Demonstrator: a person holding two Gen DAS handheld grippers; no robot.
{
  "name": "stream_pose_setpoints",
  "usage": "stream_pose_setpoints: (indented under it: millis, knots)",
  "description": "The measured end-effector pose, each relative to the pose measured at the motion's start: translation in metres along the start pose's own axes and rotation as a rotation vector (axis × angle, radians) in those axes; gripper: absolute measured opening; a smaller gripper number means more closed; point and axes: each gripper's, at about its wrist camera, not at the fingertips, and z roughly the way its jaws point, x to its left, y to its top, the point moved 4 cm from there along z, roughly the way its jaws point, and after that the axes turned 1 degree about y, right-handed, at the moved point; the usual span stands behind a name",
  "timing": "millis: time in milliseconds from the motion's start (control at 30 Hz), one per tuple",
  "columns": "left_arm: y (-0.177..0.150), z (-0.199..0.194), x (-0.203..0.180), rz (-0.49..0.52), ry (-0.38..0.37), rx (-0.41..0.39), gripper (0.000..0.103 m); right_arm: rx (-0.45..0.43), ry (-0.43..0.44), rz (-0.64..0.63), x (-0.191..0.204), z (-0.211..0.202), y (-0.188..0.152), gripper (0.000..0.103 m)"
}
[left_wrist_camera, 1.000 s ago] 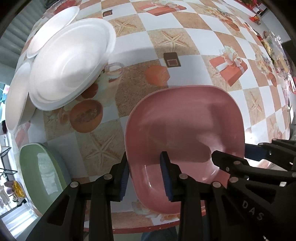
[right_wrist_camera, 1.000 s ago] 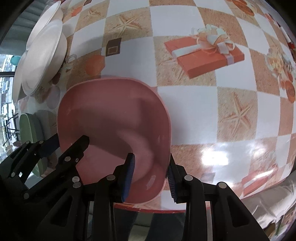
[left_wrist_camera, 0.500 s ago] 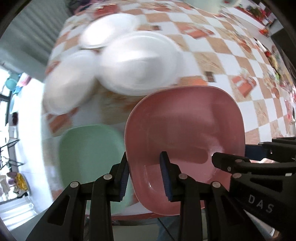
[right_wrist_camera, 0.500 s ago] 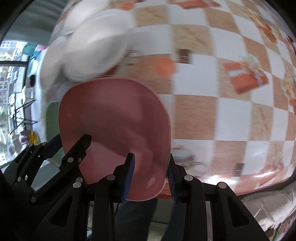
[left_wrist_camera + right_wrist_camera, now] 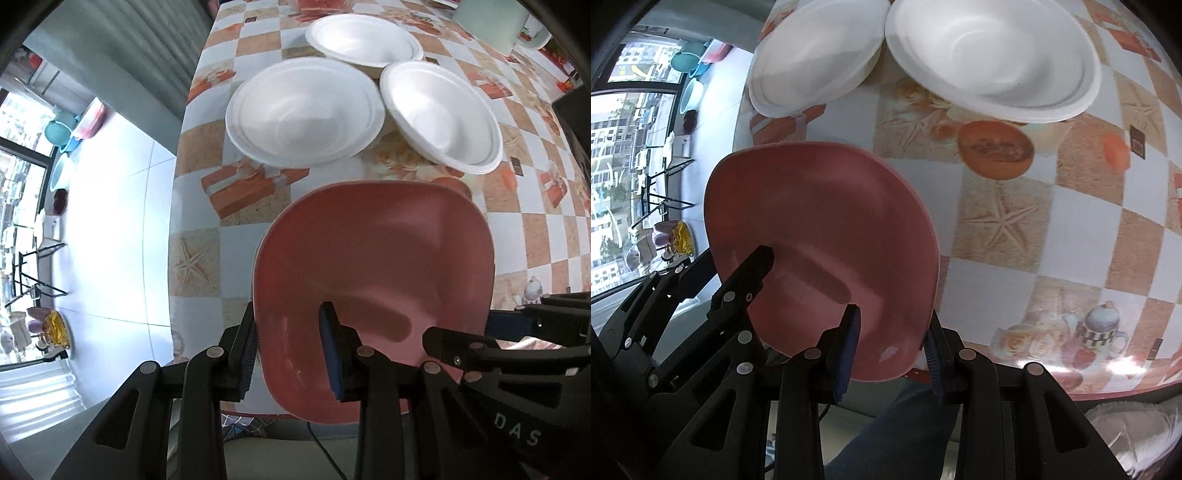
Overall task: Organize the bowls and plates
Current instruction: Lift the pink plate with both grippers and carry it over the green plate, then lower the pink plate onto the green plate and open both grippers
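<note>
A pink square bowl (image 5: 369,258) hangs above the near left corner of the checked table (image 5: 195,258). My left gripper (image 5: 290,350) is shut on its near left rim, one pad inside and one outside. My right gripper (image 5: 890,350) is shut on the near right rim of the same pink bowl (image 5: 820,221). Each gripper shows in the other's view: the right gripper (image 5: 480,328) and the left gripper (image 5: 716,266). Three white bowls (image 5: 306,114) (image 5: 439,114) (image 5: 365,37) sit beyond it. The green bowl seen earlier is out of sight.
The table's left edge (image 5: 173,206) drops to a pale tiled floor (image 5: 110,221). A mint green container (image 5: 491,22) stands at the far right. A person's leg in jeans (image 5: 886,424) is below the near edge. Two white bowls (image 5: 816,55) (image 5: 990,55) overlap ahead.
Both grippers carried the pink bowl leftwards across the table to its left corner. The green bowl slid under the pink bowl and out of view. The white bowls now lie straight ahead.
</note>
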Motion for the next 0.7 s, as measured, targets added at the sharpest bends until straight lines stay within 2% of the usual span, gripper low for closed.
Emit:
stream_pose_setpoints:
  millis: [233, 333, 367, 400, 433, 467, 500, 533, 567, 700]
  knots:
    - [-0.002, -0.001, 0.001, 0.011, -0.015, -0.003, 0.034, 0.016, -0.01, 0.012, -0.001, 0.002, -0.005, 0.037]
    - [-0.003, 0.004, 0.004, 0.01, -0.023, -0.004, 0.037, 0.016, 0.003, 0.011, 0.007, 0.009, -0.003, 0.037]
    - [-0.003, 0.005, 0.006, 0.009, -0.02, -0.007, 0.041, 0.014, 0.004, 0.014, 0.003, 0.006, -0.002, 0.037]
    - [-0.003, 0.006, 0.009, 0.005, -0.009, -0.014, 0.052, 0.011, 0.011, 0.024, 0.001, 0.007, -0.002, 0.037]
    - [-0.003, 0.006, 0.012, 0.001, 0.002, -0.02, 0.058, 0.011, 0.02, 0.032, -0.003, 0.005, -0.003, 0.037]
    - [-0.002, 0.007, 0.015, -0.001, 0.012, -0.03, 0.07, 0.009, 0.028, 0.039, -0.005, 0.004, -0.005, 0.038]
    - [-0.001, 0.006, 0.018, -0.001, 0.024, -0.043, 0.075, 0.003, 0.023, 0.046, -0.006, 0.003, -0.005, 0.047]
    - [0.001, 0.005, 0.021, 0.001, 0.037, -0.057, 0.076, -0.003, 0.018, 0.047, -0.008, 0.002, -0.005, 0.059]
    - [0.002, 0.005, 0.024, 0.002, 0.042, -0.062, 0.076, -0.008, 0.019, 0.046, -0.01, 0.001, -0.005, 0.064]
    - [0.004, 0.004, 0.034, -0.009, 0.039, -0.068, 0.079, 0.008, 0.041, 0.054, -0.014, 0.006, -0.007, 0.066]
